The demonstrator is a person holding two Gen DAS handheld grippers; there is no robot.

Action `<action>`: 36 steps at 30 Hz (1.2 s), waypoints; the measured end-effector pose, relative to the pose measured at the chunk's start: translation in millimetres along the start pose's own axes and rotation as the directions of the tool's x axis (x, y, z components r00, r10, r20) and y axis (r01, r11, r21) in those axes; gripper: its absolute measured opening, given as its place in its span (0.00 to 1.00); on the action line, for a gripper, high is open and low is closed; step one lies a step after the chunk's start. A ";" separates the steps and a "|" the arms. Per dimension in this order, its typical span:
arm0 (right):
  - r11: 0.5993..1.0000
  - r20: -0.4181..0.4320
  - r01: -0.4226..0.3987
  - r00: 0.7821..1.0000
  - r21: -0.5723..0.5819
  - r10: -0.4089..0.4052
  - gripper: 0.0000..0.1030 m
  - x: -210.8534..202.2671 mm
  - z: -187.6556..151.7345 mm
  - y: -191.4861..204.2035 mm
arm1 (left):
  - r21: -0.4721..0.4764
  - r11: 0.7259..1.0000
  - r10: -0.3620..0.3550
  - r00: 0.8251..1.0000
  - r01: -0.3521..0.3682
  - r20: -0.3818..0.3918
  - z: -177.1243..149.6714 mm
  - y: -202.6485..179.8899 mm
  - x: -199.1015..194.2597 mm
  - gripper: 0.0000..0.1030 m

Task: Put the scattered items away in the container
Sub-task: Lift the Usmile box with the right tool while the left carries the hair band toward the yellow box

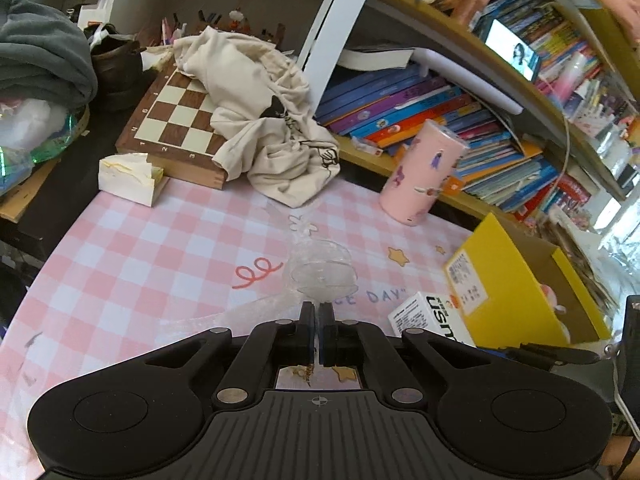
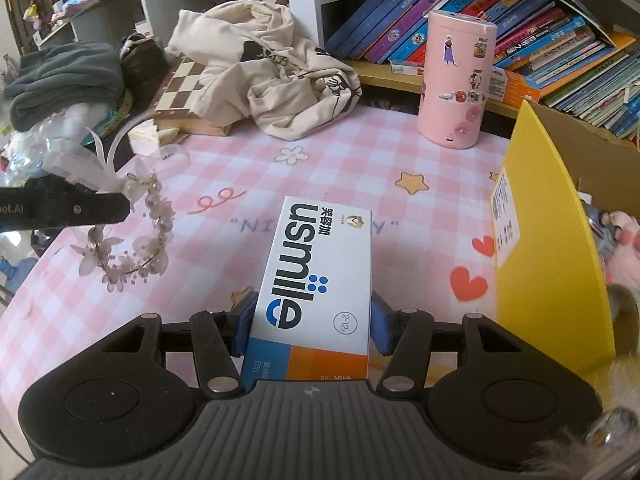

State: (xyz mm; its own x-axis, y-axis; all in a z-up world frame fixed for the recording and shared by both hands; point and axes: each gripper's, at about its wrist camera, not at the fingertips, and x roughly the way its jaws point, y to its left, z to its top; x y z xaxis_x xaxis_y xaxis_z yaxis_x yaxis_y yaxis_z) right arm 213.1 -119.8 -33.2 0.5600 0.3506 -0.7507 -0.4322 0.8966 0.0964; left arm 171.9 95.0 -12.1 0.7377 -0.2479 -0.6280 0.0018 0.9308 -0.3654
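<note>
My left hand-held gripper (image 1: pixel 319 312) is clenched on the flower headband (image 2: pixel 132 240), lifted over the table's (image 2: pixel 320 160) left. Right hand-held gripper (image 2: pixel 312 320) grasps the toothpaste box (image 2: pixel 316 264) beside the yellow box (image 2: pixel 548 240).

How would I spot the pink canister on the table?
Start at the bookshelf along the far edge of the pink checked tablecloth. The pink canister stands upright just before it, left of the yellow box. It alone is cylindrical and sticker-covered.
</note>
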 end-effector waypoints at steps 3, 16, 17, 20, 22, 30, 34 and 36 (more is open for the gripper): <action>1.000 0.005 0.002 1.000 -0.004 -0.002 0.52 -10.2 -8.0 4.7 | 0.006 1.000 -0.007 1.000 0.007 0.003 -5.9 -2.2 -11.3 0.00; 0.999 0.050 0.023 0.999 -0.038 -0.021 0.52 -65.1 -48.7 22.6 | 0.043 0.998 -0.045 0.999 0.045 -0.003 -40.5 -12.9 -59.5 0.00; 0.999 0.052 0.027 0.998 -0.036 -0.025 0.52 -69.3 -52.4 23.6 | 0.047 0.998 -0.050 0.999 0.051 -0.003 -42.8 -14.0 -62.8 0.00; 0.999 0.058 0.039 0.998 -0.023 -0.037 0.52 -80.2 -61.9 26.3 | 0.054 0.996 -0.066 0.998 0.066 -0.003 -48.8 -16.7 -70.8 0.00; 0.999 0.063 0.049 0.997 -0.012 -0.048 0.52 -86.5 -67.5 28.2 | 0.060 0.995 -0.076 0.997 0.076 -0.001 -51.7 -18.2 -75.6 0.00; 0.997 0.076 0.074 0.994 0.004 -0.074 0.52 -109.2 -87.4 39.1 | 0.089 0.989 -0.120 0.993 0.118 0.013 -59.5 -24.0 -94.5 0.00; 0.996 0.084 0.088 0.992 0.015 -0.089 0.52 -117.7 -94.6 43.5 | 0.098 0.985 -0.143 0.990 0.141 0.012 -65.5 -26.2 -102.1 0.00; 0.995 0.092 0.098 0.991 0.024 -0.100 0.52 -122.0 -97.2 45.0 | 0.102 0.983 -0.152 0.988 0.150 0.009 -68.3 -26.8 -104.7 0.00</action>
State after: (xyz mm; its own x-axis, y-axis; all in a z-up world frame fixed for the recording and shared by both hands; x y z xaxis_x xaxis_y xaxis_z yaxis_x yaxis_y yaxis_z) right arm 56.6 -148.6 -0.9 0.6628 0.2828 -0.6934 -0.3583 0.9328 0.0380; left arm 48.5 77.6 16.5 0.7350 -0.3838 -0.5590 0.1816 0.9057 -0.3832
